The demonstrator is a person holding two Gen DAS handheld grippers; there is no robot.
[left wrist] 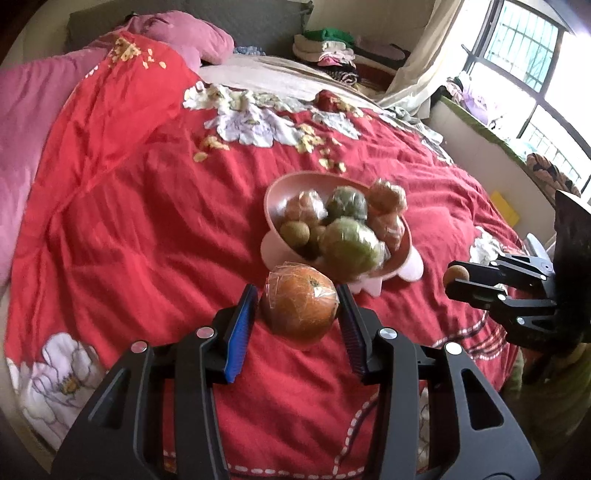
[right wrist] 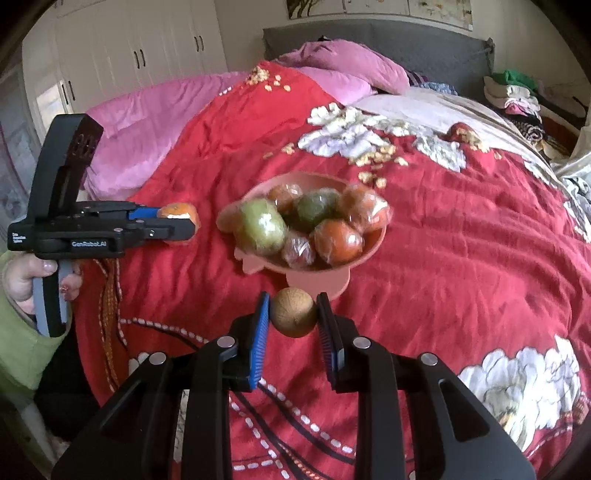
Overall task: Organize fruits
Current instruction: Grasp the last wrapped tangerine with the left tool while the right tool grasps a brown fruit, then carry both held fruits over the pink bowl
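A pink bowl [left wrist: 280, 188] stands on the red bed cover, holding several wrapped orange and green fruits; it also shows in the right wrist view [right wrist: 373, 245]. My left gripper [left wrist: 297, 295] is shut on a plastic-wrapped orange [left wrist: 299, 308], held just in front of the bowl. In the right wrist view this gripper [right wrist: 181, 225] sits left of the bowl with the orange [right wrist: 177, 211] in it. My right gripper [right wrist: 293, 306] is shut on a small brown round fruit [right wrist: 293, 312] in front of the bowl. In the left wrist view it [left wrist: 456, 278] holds the brown fruit [left wrist: 455, 275] at the right.
The red flowered quilt [left wrist: 147, 221] covers the bed. Pink pillows [left wrist: 192, 33] lie at the head. A pile of folded clothes [left wrist: 328, 48] sits at the far side. One red fruit [left wrist: 327, 99] lies on the quilt beyond the bowl. Windows [left wrist: 524, 66] are at the right.
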